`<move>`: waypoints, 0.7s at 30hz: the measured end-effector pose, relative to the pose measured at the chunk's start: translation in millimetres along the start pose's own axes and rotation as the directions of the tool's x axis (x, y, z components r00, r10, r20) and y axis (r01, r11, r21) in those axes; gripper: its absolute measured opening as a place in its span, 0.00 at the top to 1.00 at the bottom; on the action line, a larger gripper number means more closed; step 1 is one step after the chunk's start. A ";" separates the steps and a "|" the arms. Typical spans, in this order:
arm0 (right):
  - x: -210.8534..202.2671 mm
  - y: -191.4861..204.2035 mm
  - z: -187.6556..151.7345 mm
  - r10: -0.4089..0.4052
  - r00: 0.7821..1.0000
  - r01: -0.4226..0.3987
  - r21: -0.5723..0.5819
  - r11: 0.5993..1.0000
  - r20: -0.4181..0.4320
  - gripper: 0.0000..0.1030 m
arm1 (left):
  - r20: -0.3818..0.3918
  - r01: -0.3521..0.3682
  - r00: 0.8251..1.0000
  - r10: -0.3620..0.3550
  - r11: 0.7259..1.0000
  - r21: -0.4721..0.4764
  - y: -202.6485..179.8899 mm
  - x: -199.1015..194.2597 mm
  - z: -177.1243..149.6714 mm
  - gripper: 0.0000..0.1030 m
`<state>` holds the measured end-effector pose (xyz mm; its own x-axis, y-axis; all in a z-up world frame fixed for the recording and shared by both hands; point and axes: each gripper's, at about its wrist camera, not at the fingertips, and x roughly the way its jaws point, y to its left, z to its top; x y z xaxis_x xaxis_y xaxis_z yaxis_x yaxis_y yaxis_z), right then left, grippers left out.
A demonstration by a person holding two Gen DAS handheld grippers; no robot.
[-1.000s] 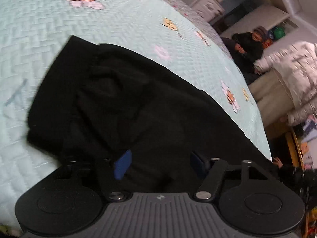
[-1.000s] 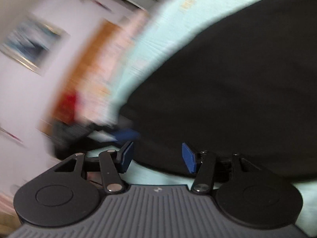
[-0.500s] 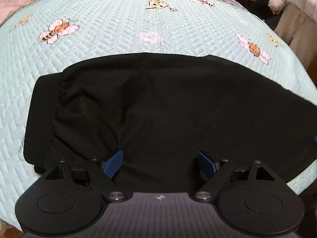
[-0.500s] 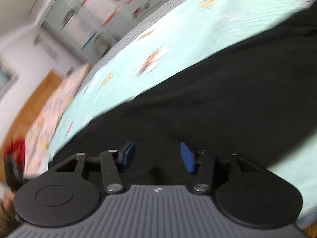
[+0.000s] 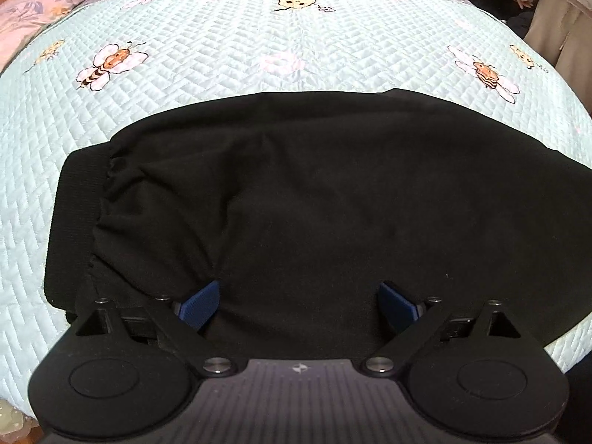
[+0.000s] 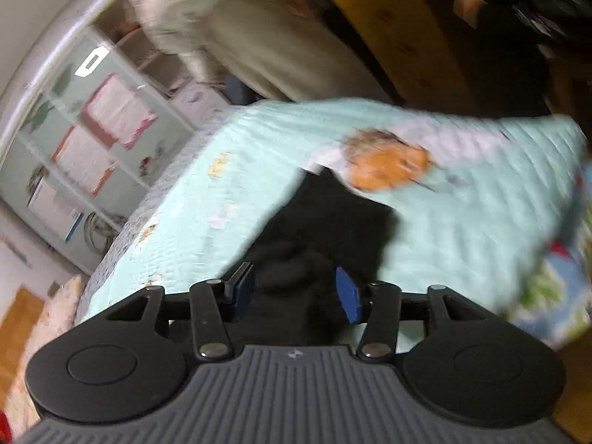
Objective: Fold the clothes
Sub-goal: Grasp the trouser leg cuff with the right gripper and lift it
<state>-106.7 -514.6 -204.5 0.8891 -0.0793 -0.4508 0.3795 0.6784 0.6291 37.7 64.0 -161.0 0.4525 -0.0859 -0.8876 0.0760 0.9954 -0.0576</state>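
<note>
A black garment [image 5: 314, 203] lies folded flat on the near part of a bed, its ribbed band [image 5: 74, 214] at the left edge and gathers running into the body beside it. A second ago the cloth was bunched and rumpled on the pale green quilt [image 5: 229, 44]; it now lies smoothed into a broad, even shape, which suggests one fold has just been laid down and released. The left gripper [image 5: 298, 301] hovers over the garment's near edge with its jaws opening wide, nothing pinched between the blue pads. The right gripper [image 6: 294, 292] has swung from the cloth's side toward the bed's far corner; its jaws stand about half apart over dark fabric [image 6: 325, 229], and through the blur no grip can be made out. The quilt carries printed bees and flowers. No brand, label or legible writing shows on the garment or the bedding; papers on the shelves [image 6: 85, 140] beyond are too blurred to read.
</note>
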 end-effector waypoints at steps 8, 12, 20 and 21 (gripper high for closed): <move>78.6 69.4 -0.8 -0.112 0.979 0.001 -0.540 0.841 -0.172 0.51 | -0.019 -0.046 0.999 0.047 0.998 0.044 -8.8 6.1 1.3 0.08; 87.9 51.2 13.3 -0.249 0.959 0.133 -0.565 0.814 -0.133 0.71 | -0.021 -0.057 0.998 0.059 0.997 0.052 -10.5 6.7 1.0 0.08; 106.3 61.2 21.1 -0.143 0.968 0.024 -0.492 0.870 -0.206 0.62 | -0.033 -0.079 0.996 0.080 0.996 0.046 -14.7 10.2 3.8 0.04; 115.0 57.9 22.8 -0.181 0.960 0.055 -0.495 0.867 -0.211 0.63 | -0.032 -0.077 0.996 0.079 0.996 0.042 -14.0 9.9 3.3 0.04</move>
<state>23.4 -501.1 -205.5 0.7311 -0.0447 -0.6808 0.2508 0.9456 0.2073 44.0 49.1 -167.4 0.4281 -0.0059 -0.9037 0.0779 0.9965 0.0304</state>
